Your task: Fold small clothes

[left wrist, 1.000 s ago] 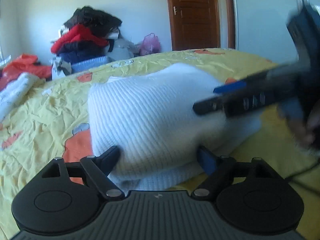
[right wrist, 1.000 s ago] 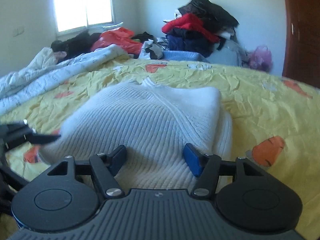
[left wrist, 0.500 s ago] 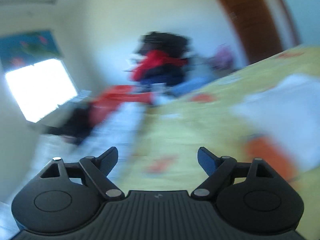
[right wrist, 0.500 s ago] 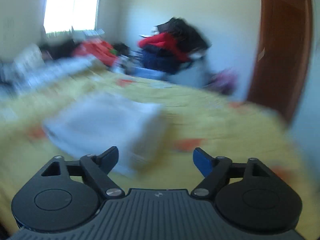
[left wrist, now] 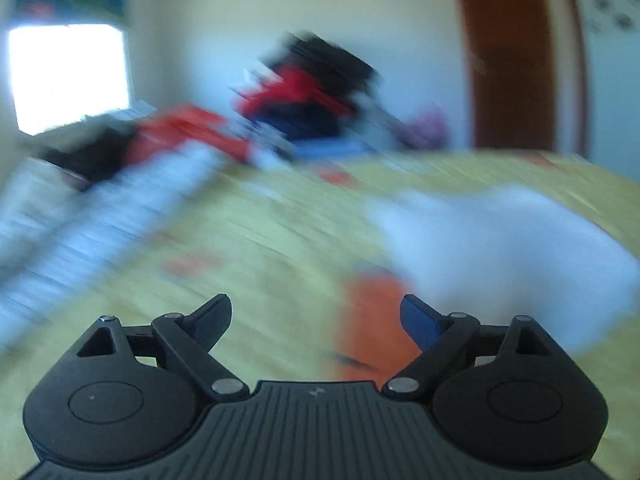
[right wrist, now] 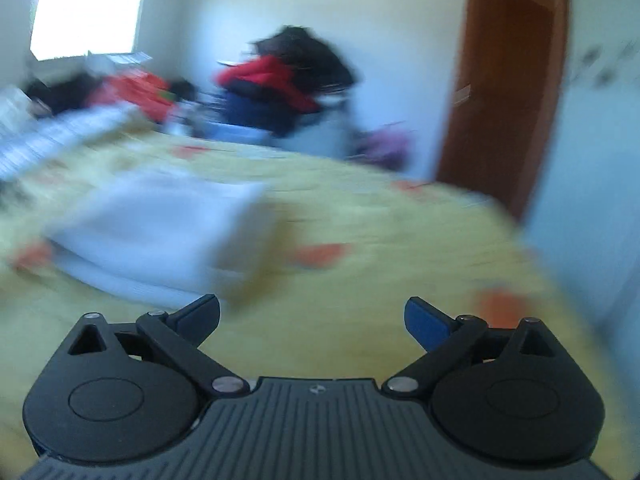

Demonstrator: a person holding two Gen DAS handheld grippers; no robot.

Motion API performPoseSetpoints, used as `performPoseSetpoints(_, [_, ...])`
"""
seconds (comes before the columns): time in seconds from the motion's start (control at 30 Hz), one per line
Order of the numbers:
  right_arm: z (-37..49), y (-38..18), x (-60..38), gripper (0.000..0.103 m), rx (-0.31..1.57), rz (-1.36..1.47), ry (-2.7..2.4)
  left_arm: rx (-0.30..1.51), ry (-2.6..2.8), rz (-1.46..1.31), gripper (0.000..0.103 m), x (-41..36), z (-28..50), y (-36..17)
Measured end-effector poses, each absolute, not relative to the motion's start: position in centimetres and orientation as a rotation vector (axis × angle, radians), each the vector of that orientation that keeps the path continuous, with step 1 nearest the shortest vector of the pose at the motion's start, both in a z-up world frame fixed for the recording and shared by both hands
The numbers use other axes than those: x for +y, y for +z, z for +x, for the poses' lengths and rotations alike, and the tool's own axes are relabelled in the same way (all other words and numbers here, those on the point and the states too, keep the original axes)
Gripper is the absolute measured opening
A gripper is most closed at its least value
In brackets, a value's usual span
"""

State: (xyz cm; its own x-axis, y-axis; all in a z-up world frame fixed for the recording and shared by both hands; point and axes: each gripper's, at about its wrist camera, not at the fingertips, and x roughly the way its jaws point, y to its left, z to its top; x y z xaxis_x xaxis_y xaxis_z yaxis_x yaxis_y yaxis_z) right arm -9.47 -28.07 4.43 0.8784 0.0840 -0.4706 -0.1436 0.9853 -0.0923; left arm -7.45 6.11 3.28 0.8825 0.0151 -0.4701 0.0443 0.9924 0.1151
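A folded white knit garment (left wrist: 500,240) lies on the yellow bedspread (left wrist: 260,248), right of centre in the left wrist view. It also shows in the right wrist view (right wrist: 160,224), left of centre. My left gripper (left wrist: 316,320) is open and empty, above the bedspread to the left of the garment. My right gripper (right wrist: 312,316) is open and empty, above the bedspread to the right of the garment. Both views are motion-blurred.
A pile of dark and red clothes (left wrist: 312,96) stands by the far wall, also in the right wrist view (right wrist: 280,84). A white quilt (left wrist: 92,216) lies along the bed's left side. A brown door (right wrist: 504,92) is at the right. A bright window (right wrist: 84,12) is at the far left.
Both grippers have pulled back from the white garment and swung apart, the left one to its left and the right one to its right. Both stay open.
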Motion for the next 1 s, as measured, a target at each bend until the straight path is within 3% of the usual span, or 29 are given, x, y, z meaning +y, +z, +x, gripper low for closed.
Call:
performPoseSetpoints(0.1, [-6.6,2.3,-25.1,0.099,0.559,-0.035,0.197,0.530,-0.058,0.090,0.092,2.1,-7.4,1.3])
performPoseSetpoints(0.33, [-2.7,-2.7,-22.0,0.101,0.736,0.005,0.113,0.664,-0.097,0.032,0.094,0.7,-7.2,-1.5])
performPoseSetpoints(0.4, [-3.3,-3.3,-20.9,0.103,0.709,-0.045,0.094,0.688,-0.081,0.060,0.103,0.4,-7.1,-1.8])
performPoseSetpoints(1.0, [-2.6,-4.1,-20.7,0.103,0.668,-0.035,0.073,0.689,-0.084,0.048,0.103,0.4,-5.4,-2.5])
